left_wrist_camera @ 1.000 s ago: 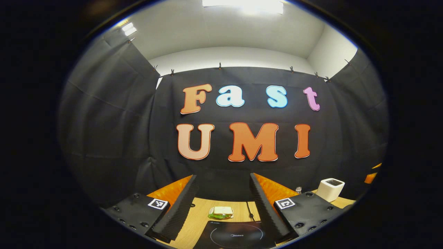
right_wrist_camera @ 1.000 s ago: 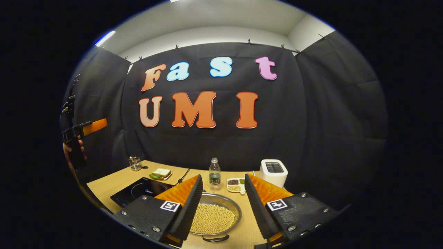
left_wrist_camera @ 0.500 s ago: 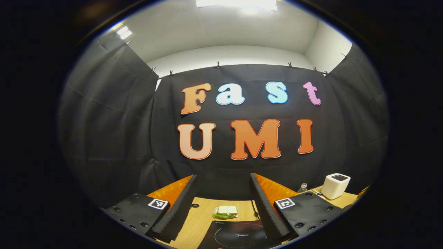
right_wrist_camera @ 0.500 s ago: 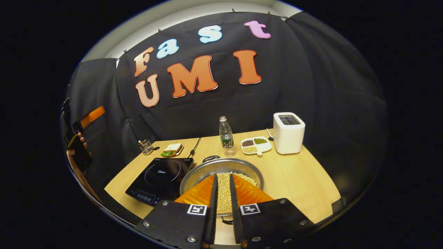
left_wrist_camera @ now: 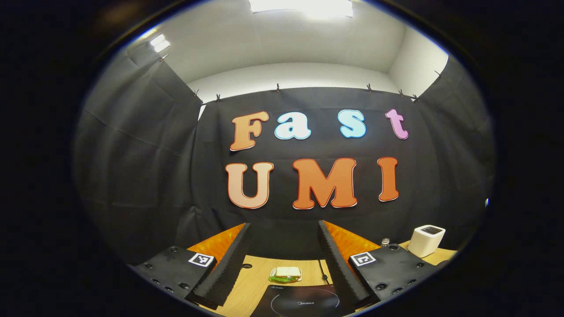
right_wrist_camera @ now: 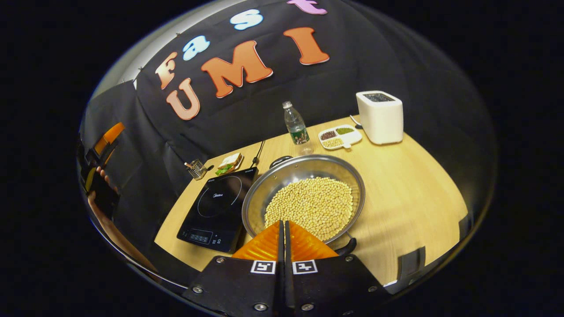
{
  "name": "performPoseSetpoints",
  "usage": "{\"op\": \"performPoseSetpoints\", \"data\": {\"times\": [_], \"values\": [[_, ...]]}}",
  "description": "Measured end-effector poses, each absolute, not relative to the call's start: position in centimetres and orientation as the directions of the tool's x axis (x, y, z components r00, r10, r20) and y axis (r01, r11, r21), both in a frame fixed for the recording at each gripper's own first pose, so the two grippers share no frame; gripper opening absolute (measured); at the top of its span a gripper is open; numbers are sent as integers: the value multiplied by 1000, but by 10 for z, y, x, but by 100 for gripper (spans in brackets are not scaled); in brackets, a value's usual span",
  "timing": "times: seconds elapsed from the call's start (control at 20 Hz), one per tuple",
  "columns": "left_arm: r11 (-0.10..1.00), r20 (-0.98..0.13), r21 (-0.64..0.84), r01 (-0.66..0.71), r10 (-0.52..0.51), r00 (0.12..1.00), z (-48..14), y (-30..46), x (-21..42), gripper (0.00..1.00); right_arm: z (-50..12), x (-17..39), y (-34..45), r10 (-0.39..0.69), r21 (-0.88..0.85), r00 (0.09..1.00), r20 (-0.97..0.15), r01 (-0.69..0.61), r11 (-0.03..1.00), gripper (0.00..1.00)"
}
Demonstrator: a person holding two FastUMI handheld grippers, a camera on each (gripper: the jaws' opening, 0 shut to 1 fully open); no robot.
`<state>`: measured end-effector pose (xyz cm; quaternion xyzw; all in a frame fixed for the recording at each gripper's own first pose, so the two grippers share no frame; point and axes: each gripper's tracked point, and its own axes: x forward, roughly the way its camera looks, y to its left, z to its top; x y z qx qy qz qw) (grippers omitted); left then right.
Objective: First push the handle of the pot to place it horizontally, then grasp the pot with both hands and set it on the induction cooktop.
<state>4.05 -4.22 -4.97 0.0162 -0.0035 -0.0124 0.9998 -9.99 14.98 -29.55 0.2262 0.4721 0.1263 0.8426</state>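
The right gripper (right_wrist_camera: 284,229) has its fingers pressed together on nothing, poised over the near rim of the pot (right_wrist_camera: 304,198) of beans, which sits on the bench (right_wrist_camera: 410,185) just right of the cooktop (right_wrist_camera: 218,207). The left gripper (left_wrist_camera: 282,251) is held high with fingers spread wide and empty, a sandwich (left_wrist_camera: 285,274) and the cooktop's far edge between them. A bottle (right_wrist_camera: 295,125), a toaster (right_wrist_camera: 380,116) and a divided dish (right_wrist_camera: 340,136) stand behind the pot.

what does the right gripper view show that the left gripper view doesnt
Right gripper view alone: the pot of beans beside the cooktop, its near handle by the shut right gripper, a divided snack dish, a small rack, and a hand holding the other gripper at far left.

Left gripper view alone: the open left gripper, ceiling light.

Both: induction cooktop, sandwich, toaster, bottle, wooden table.
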Motion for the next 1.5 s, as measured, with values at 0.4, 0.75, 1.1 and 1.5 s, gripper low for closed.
{"op": "performPoseSetpoints", "data": {"times": [0.4,0.75,1.1,1.5], "values": [[1000,28,18,-21,20,999,-52,-22,39,96,-342,-142,165,490,529,260,-832,111,841,0],[999,41,32,-25,24,999,-48,-16,37,96,-377,-168,175,498,509,104,-861,174,843,0],[999,29,35,-16,15,999,-49,-18,36,96,-389,-170,170,491,488,40,-870,214,846,0],[999,9,36,-8,7,1000,-58,-25,39,96,-401,-165,140,453,446,22,-891,216,868,0]]}}
